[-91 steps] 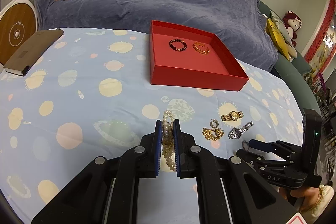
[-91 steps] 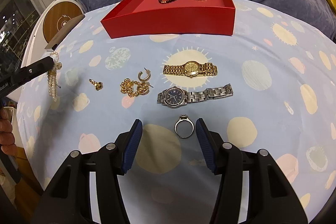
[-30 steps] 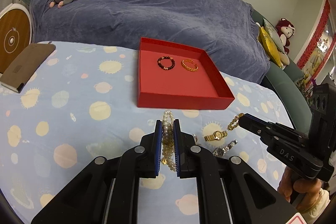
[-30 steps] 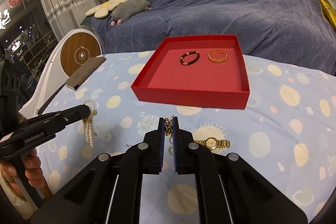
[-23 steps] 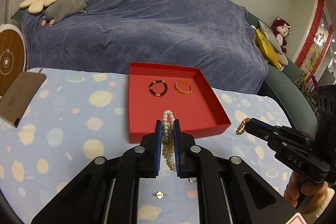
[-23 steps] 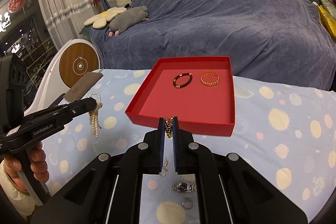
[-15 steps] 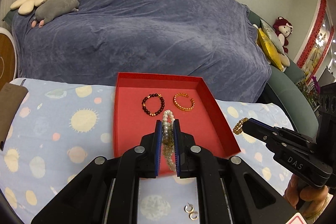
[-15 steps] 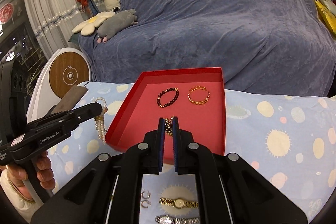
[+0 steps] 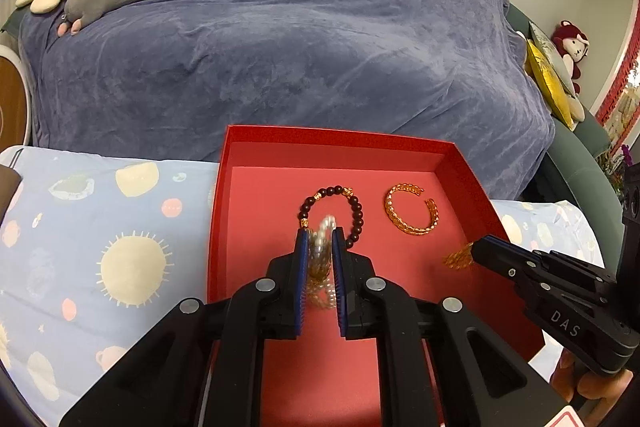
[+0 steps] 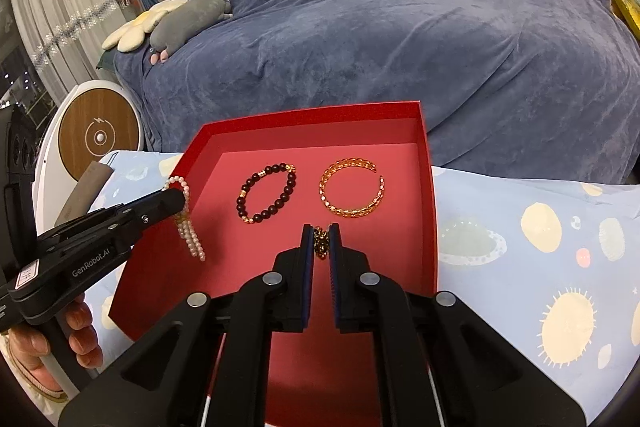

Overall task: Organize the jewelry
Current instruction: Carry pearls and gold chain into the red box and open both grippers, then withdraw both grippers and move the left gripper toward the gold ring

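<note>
Left tool (image 9: 319, 247): closed narrowly on a pearl bracelet (image 10: 188, 227), carried from low over the blue patterned table (image 9: 100, 227) three seconds ago to a position above the left half of the red tray (image 9: 224, 195); strands hang slack below the grip, long axis near vertical, loose ends pointing down at the tray floor. Dark bead bracelet (image 10: 266, 193): flat on the tray floor, far centre, unchanged. Gold cuff bangle (image 10: 352, 191): flat just right of it, the two apart; gap faces the far right corner. Right tool (image 10: 320, 245): open around a ring on the table three seconds ago, now pinched shut on a gold chain bracelet (image 9: 458, 259) bunched at the tips; long axis cannot be told. Both tools hover over the tray, so two more pieces appear ready for release; watches and earrings, out of view, likely remain
</note>
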Demonstrator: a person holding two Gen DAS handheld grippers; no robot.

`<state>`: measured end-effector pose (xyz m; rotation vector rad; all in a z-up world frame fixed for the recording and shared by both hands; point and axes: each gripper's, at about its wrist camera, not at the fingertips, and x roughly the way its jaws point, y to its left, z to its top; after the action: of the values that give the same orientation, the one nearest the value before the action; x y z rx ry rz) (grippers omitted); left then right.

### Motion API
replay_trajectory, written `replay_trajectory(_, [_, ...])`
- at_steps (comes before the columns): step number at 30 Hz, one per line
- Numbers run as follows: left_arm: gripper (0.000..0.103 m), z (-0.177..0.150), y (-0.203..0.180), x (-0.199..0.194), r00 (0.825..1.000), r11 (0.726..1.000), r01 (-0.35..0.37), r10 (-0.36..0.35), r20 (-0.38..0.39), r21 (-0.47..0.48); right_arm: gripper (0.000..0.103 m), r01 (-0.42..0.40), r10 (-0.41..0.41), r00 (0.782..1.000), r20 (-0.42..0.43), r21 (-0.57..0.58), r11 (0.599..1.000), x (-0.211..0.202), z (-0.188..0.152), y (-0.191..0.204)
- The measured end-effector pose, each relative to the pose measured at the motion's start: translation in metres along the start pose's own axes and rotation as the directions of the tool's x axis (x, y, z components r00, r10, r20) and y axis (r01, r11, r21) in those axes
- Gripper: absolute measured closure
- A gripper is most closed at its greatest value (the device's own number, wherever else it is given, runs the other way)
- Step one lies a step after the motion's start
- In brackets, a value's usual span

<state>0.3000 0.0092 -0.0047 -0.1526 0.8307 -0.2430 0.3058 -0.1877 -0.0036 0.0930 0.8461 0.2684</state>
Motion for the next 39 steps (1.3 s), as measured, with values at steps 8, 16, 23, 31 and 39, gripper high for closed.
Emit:
replay_trajectory(8, [0.062, -0.001, 0.004, -0.022, 0.998, 0.999, -0.028, 0.030, 0.052, -0.036, 0.075, 0.004, -0.004, 0.999, 0.052, -0.003, 1.000, -0.033, -0.012, 0.001])
replay_trajectory(16, [0.062, -0.030, -0.001, -0.091, 0.996, 0.998, -0.055, 0.056, 0.065, -0.025, 0.069, -0.008, 0.008, 0.995, 0.097, -0.007, 1.000, -0.117, -0.046, 0.010])
replay_trajectory(23, [0.062, -0.080, -0.005, -0.145, 0.997, 0.998, -0.061, 0.062, 0.046, -0.016, 0.069, 0.007, -0.005, 0.995, 0.096, -0.022, 1.000, -0.171, -0.101, 0.021])
replay_trajectory(31, [0.062, -0.140, -0.004, -0.162, 0.996, 0.996, -0.090, 0.090, -0.004, -0.020, 0.069, -0.002, 0.002, 0.999, 0.053, 0.003, 1.000, -0.185, -0.153, 0.022])
replay_trajectory(39, [0.053, -0.183, -0.014, -0.153, 0.997, 0.998, -0.056, 0.057, -0.055, 0.016, 0.069, 0.017, -0.016, 1.000, 0.009, -0.034, 0.999, -0.171, -0.174, 0.024])
